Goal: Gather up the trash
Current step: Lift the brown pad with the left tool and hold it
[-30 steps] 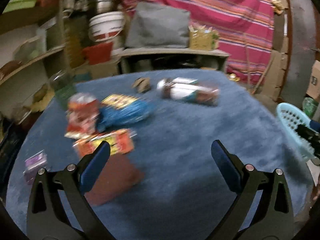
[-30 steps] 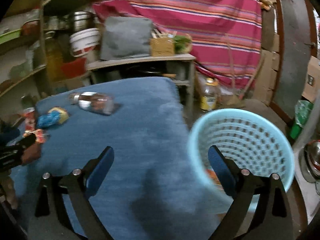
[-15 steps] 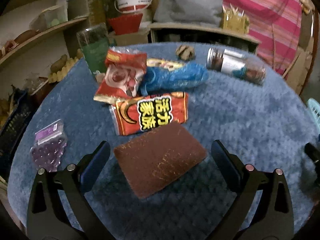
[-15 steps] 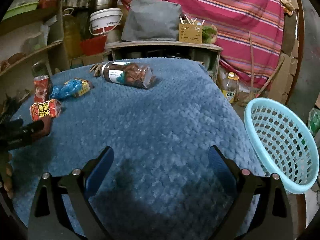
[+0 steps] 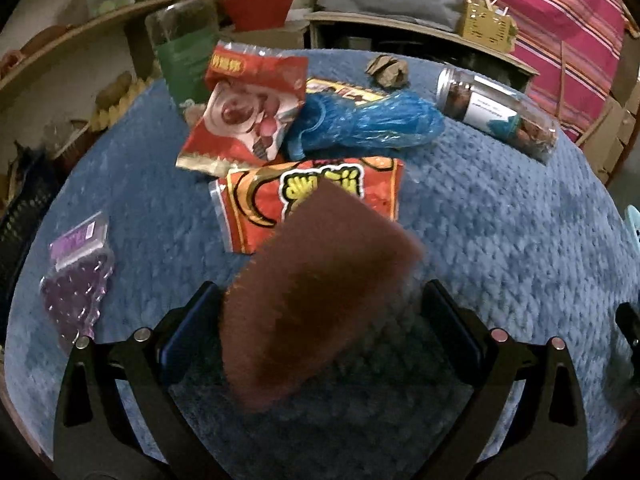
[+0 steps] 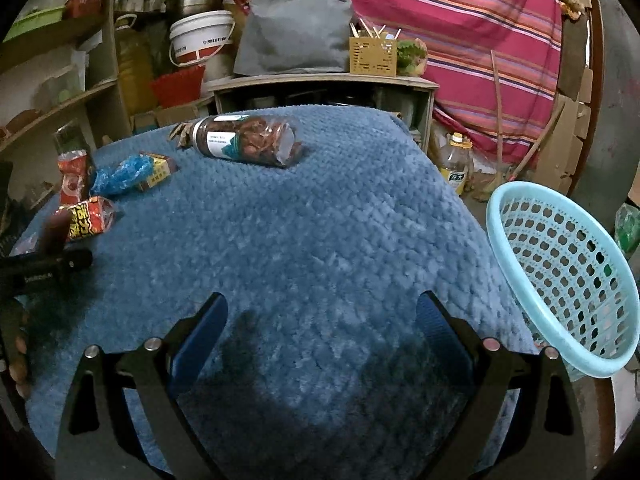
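My left gripper (image 5: 320, 312) is open, with its fingers on either side of a flat brown pad (image 5: 316, 296) that lies on the blue table cover (image 5: 500, 220). Behind the pad lie an orange snack bag (image 5: 312, 196), a red snack bag (image 5: 248, 116), a blue plastic bag (image 5: 368, 126), a crumpled brown scrap (image 5: 388, 70) and a clear jar on its side (image 5: 496, 114). A purple bag (image 5: 76, 284) lies at the left. My right gripper (image 6: 320, 320) is open and empty over the cover, left of a light blue basket (image 6: 560, 272).
A green-labelled clear container (image 5: 184, 52) stands at the table's far left edge. Shelves (image 6: 60, 104), a white bucket (image 6: 200, 40), a grey bag (image 6: 292, 36) and a striped cloth (image 6: 460, 20) are behind the table. An oil bottle (image 6: 456, 164) stands on the floor.
My left gripper has moved forward and down so the brown pad now sits between its open fingers. My right gripper has swung left, so the basket now lies at the right edge.
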The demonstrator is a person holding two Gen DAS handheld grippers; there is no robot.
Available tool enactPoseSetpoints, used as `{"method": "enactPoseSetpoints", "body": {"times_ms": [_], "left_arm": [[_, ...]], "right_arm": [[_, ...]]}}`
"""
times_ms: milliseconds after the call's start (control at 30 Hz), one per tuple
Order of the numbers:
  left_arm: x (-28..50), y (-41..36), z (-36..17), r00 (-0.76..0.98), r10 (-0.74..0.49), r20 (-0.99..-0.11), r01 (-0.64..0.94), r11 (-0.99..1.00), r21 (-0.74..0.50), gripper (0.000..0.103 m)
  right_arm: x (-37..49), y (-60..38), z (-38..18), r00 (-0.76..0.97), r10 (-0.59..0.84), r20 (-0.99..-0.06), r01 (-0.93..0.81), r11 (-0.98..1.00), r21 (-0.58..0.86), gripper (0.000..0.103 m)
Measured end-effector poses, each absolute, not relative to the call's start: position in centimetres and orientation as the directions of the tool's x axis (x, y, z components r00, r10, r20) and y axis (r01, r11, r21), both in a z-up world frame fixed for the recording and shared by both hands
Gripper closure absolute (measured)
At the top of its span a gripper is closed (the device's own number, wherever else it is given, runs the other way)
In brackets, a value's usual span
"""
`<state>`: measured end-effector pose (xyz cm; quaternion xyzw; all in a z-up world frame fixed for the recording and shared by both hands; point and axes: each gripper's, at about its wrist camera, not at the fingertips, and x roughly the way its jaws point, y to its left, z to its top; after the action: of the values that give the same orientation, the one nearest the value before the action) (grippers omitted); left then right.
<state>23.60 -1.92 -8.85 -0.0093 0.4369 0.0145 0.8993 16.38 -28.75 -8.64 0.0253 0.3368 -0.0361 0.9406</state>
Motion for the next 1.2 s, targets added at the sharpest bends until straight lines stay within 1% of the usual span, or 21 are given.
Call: {"method": "enactPoseSetpoints", "body": {"times_ms": [100, 233, 300, 433, 500, 533, 567, 600, 667, 767, 900, 1033, 1133, 1200], "left_arm": [[24.4, -1.8, -9.4, 0.583, 0.013, -0.813, -0.045, 0.999, -0.016, 0.005], [24.3, -1.3, -9.2, 0.587, -0.031, -0.809, -0.038, 0.997, -0.065, 0.006], [24.1, -1.0, -9.1, 0.595, -0.047, -0.802, -0.035, 0.996, -0.083, 0.008], [23.3, 0.0, -8.7, 0.620, -0.089, -0.780, -0.027, 0.991, -0.135, 0.023], [23.1, 0.4, -8.5, 0.628, -0.108, -0.771, -0.008, 0.989, -0.145, 0.033], [22.9, 0.7, -8.4, 0.630, -0.107, -0.769, -0.003, 0.990, -0.140, 0.043], [22.9, 1.0, -8.3, 0.630, -0.113, -0.768, 0.004, 0.990, -0.142, 0.049], [23.0, 1.4, -8.3, 0.629, -0.121, -0.768, 0.011, 0.989, -0.147, 0.052], [22.9, 2.3, -8.2, 0.626, -0.142, -0.767, 0.022, 0.986, -0.164, 0.063], [23.1, 3.1, -8.0, 0.624, -0.160, -0.764, 0.034, 0.983, -0.178, 0.073], [22.3, 3.6, -7.4, 0.656, -0.145, -0.741, 0.063, 0.988, -0.138, 0.074], [21.8, 3.9, -6.2, 0.684, -0.150, -0.714, 0.100, 0.989, -0.112, 0.074], [21.5, 4.4, -4.9, 0.720, -0.105, -0.686, 0.095, 0.994, -0.052, 0.083], [21.6, 5.3, -3.6, 0.743, -0.106, -0.661, 0.096, 0.994, -0.051, 0.084]], "right_arm": [[16.4, -28.8, -8.7, 0.768, -0.060, -0.638, 0.091, 0.996, 0.016, 0.010], [16.4, -28.8, -8.7, 0.763, -0.073, -0.642, 0.102, 0.995, 0.008, 0.010], [16.4, -28.7, -8.8, 0.760, -0.079, -0.645, 0.105, 0.995, 0.001, 0.010], [16.4, -28.5, -8.8, 0.756, -0.097, -0.648, 0.108, 0.994, -0.023, 0.010], [16.3, -28.4, -8.8, 0.753, -0.104, -0.650, 0.108, 0.994, -0.034, 0.010], [16.4, -28.3, -8.8, 0.752, -0.109, -0.650, 0.108, 0.993, -0.041, 0.010], [16.4, -28.2, -8.8, 0.750, -0.112, -0.651, 0.109, 0.993, -0.045, 0.010], [16.4, -28.2, -8.7, 0.749, -0.116, -0.653, 0.111, 0.993, -0.049, 0.010], [16.5, -28.1, -8.7, 0.745, -0.125, -0.655, 0.115, 0.992, -0.058, 0.010], [16.7, -27.9, -8.4, 0.742, -0.129, -0.658, 0.119, 0.991, -0.060, 0.010], [16.9, -27.1, -7.7, 0.748, -0.112, -0.654, 0.110, 0.993, -0.043, 0.010], [17.3, -25.4, -7.0, 0.753, -0.099, -0.650, 0.081, 0.995, -0.058, 0.010], [17.9, -23.5, -6.5, 0.760, -0.083, -0.645, 0.045, 0.996, -0.075, 0.010], [18.5, -21.8, -6.0, 0.768, -0.059, -0.638, 0.010, 0.997, -0.080, 0.010]]}}
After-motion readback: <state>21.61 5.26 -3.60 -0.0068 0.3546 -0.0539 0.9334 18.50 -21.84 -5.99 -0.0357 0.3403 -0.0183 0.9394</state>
